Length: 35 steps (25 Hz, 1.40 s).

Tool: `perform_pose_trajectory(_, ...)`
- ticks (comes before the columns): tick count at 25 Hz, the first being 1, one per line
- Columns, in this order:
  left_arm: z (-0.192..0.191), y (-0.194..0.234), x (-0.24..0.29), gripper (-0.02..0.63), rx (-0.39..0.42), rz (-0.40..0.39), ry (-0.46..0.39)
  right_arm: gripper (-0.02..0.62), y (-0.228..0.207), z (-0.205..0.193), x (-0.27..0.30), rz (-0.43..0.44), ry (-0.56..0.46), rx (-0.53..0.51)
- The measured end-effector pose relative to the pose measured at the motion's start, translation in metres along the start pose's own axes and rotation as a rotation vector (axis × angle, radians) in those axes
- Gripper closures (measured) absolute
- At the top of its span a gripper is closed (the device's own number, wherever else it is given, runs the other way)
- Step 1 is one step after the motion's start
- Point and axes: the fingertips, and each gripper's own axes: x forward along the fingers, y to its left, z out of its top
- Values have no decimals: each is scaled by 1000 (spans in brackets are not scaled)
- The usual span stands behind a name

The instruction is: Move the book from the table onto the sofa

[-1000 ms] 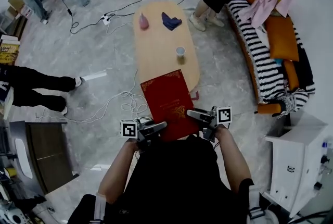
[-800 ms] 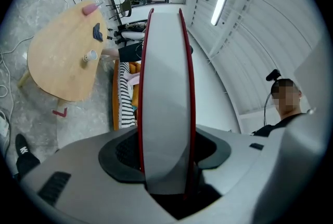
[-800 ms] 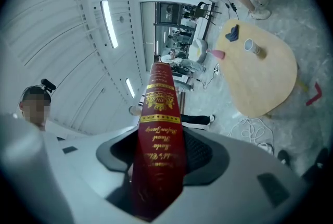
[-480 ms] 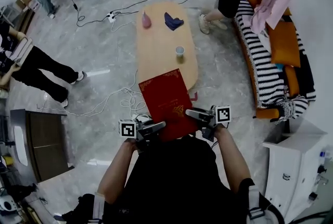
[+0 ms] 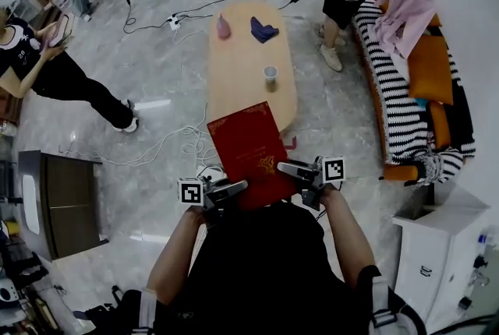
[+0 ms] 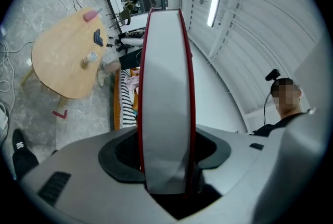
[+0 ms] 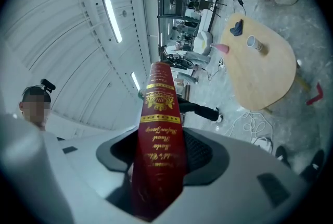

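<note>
Head view: wooden table [image 5: 242, 76] stands near striped sofa [image 5: 392, 101].

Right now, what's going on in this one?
A person holds the book with both grippers. The left gripper has its jaws shut on the page edge, and the right gripper has its jaws shut on the spine. The book is held flat at the near end of the table, where a cup stands. It is not yet on the sofa at the right.
</note>
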Motion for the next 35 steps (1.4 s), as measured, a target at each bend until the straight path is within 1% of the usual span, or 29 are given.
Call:
perform_pose_trajectory(3,-4,-3,4,356,23,5,3,345,3,-3,-7,5,-3,-3)
perform_pose_trajectory(6,-5,-4,8,356,20,-3,11,345,5,-2,-11,11,-17,-6)
perform_pose_trajectory(9,-14,-7,23,356,23,-6,25,345,7,-4,-31,11,-42,-9)
perform_pose_trajectory(14,-37,-13,59,356,-22,-20,61,345,9,-10,-78,2,-117,2)
perform_pose_trajectory(16,-43,-13,72,356,-28,-22,92,345,9,-11,-95,-7,-152,0)
perform_pose_trajectory(19,-51,-16,99,356,-20,-54,158,345,7,-13,-125,-25,-217,5)
perform_pose_trajectory(23,-67,-19,135,356,-32,-87,243,345,4,-20,-169,-52,-322,34)
perform_pose_trajectory(26,-75,-18,155,356,-21,-85,310,345,5,-23,-195,-68,-390,21)
perform_pose_trajectory(29,-82,-14,170,356,-69,-80,359,345,3,-26,-214,-80,-450,37)
perform_pose_trajectory(32,-85,-14,180,356,-64,-98,404,345,-1,-29,-226,-100,-494,44)
perform_pose_trajectory(35,-83,-9,188,356,-110,-104,436,345,-5,-27,-233,-126,-533,54)
